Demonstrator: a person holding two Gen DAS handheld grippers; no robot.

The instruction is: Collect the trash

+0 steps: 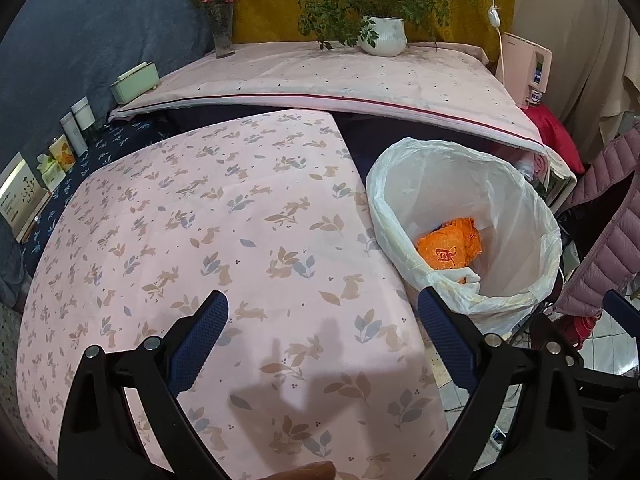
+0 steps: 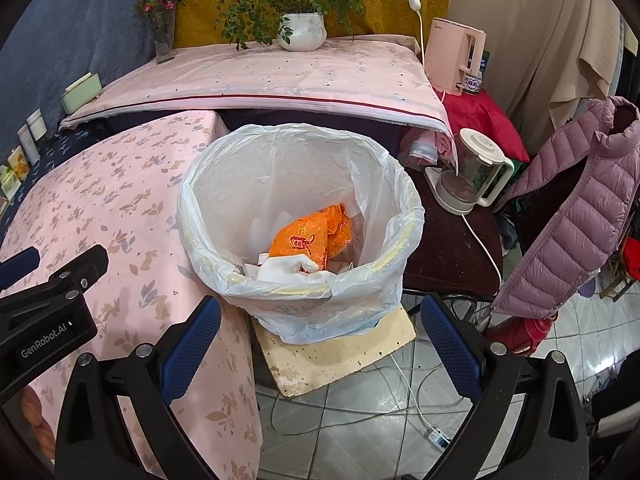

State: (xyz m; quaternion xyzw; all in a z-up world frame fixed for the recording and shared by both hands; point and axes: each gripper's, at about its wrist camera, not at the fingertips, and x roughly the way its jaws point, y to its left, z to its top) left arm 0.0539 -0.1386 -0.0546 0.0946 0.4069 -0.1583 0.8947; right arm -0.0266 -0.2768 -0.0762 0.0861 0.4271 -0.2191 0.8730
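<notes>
A bin lined with a white plastic bag (image 2: 224,184) (image 1: 532,208) stands beside the table. An orange wrapper (image 2: 308,238) (image 1: 448,244) and white crumpled paper (image 2: 288,270) lie at its bottom. My right gripper (image 2: 320,320) hovers open just before the bin's near rim, nothing between its blue-padded fingers. My left gripper (image 1: 322,318) is open over the pink rabbit-print tablecloth (image 1: 200,220), to the left of the bin, and holds nothing. The left gripper's body shows at the left edge of the right wrist view (image 2: 56,280).
A higher table with a pink cloth (image 2: 280,76) stands behind, bearing a potted plant (image 2: 302,32) and a flower vase (image 2: 162,36). A glass kettle (image 2: 468,176) sits on a dark stool right of the bin. A purple puffer jacket (image 2: 568,216) hangs at right. Cables trail on the tiled floor (image 2: 380,416).
</notes>
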